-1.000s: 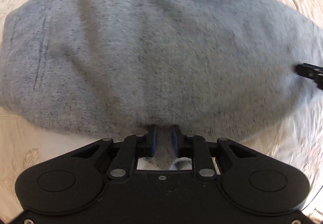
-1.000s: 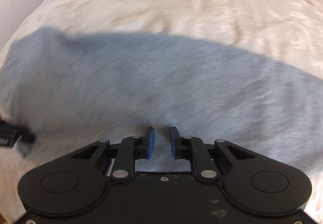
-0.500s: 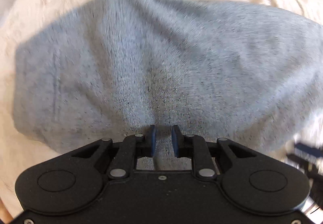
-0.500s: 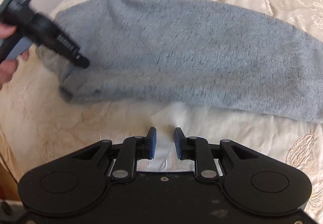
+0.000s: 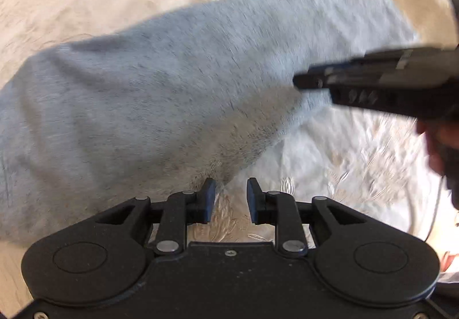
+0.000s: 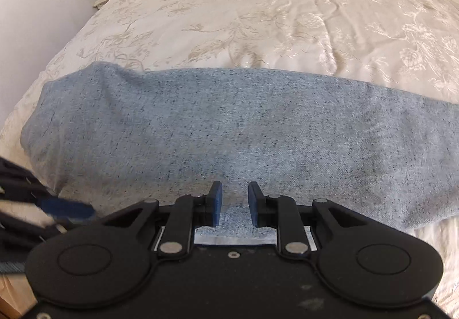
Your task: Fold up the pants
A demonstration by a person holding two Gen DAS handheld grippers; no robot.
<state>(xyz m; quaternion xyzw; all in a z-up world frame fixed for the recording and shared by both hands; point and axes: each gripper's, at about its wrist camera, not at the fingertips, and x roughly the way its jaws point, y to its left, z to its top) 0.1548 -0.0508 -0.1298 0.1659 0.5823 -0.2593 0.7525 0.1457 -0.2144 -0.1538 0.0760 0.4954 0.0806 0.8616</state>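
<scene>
my left tongs [image 5: 228,198] hang spread, empty, at the pants [image 5: 160,95] edge; right tongs [image 6: 235,202] spread over cloth; i should bite deep, both layers.

We see the grey pants [image 5: 160,95] lying folded in a long band across the cream embroidered bed cover [image 5: 344,158], blurred by motion. Our left tongs [image 5: 228,198] sit at the near edge with the jaws apart and nothing between them; the left pad [image 5: 208,197] is just at the fabric edge. The right tongs [image 5: 304,83] reach in from the right, tip against the pants; grip state unclear.
</scene>
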